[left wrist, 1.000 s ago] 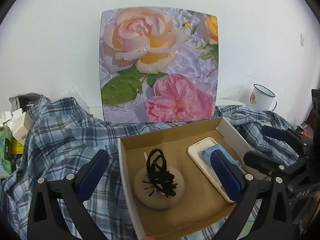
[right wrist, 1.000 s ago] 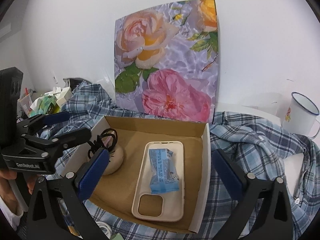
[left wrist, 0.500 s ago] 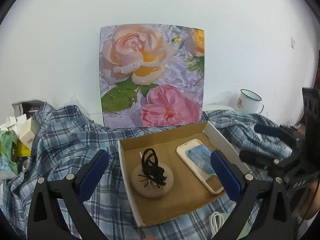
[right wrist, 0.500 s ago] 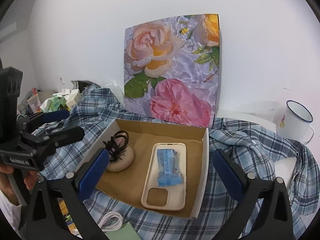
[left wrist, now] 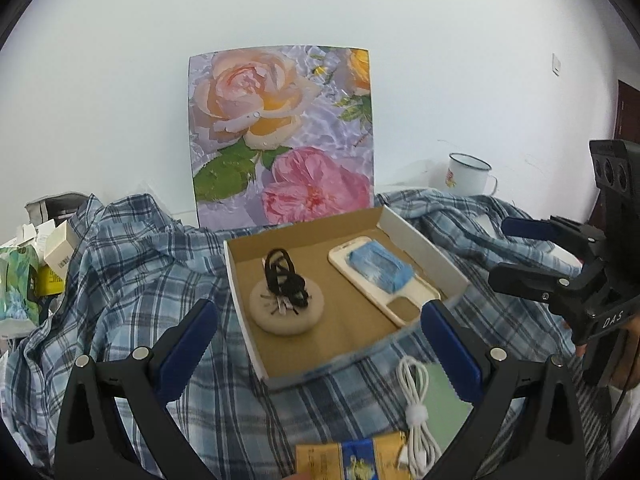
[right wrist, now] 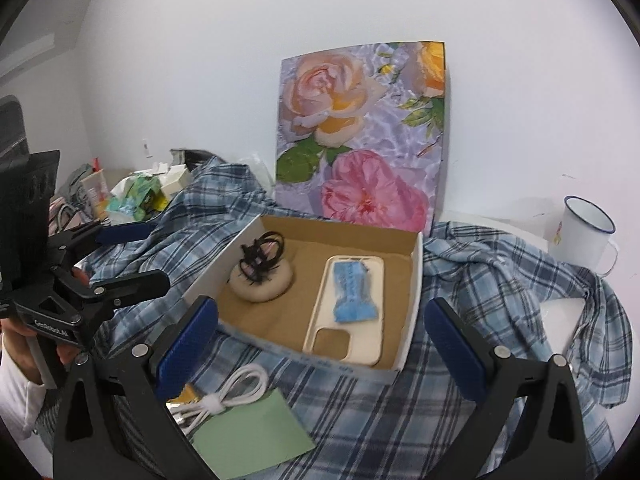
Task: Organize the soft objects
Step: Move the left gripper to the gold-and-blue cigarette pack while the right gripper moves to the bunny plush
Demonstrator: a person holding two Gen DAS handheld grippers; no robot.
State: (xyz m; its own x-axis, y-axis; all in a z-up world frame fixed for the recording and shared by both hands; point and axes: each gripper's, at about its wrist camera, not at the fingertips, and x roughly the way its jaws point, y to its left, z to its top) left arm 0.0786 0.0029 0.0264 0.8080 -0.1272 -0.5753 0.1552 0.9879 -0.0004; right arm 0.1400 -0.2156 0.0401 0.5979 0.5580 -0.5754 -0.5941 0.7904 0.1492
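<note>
between the claws: left claw [left wrist: 318, 346] and right claw [right wrist: 322, 346] both spread apart, holding nothing, hovering short of the cardboard box [right wrist: 412, 280].
step: likely between picks.
next: reach for the white cable [right wrist: 224, 394] outside the box.
phone case [right wrist: 348, 308]: lies in the box, long axis front to back, cutout nearest.

beige sponge [left wrist: 286, 308] under black hair ties [left wrist: 285, 280], blue packet [left wrist: 380, 267] on phone case [left wrist: 384, 286]
</note>
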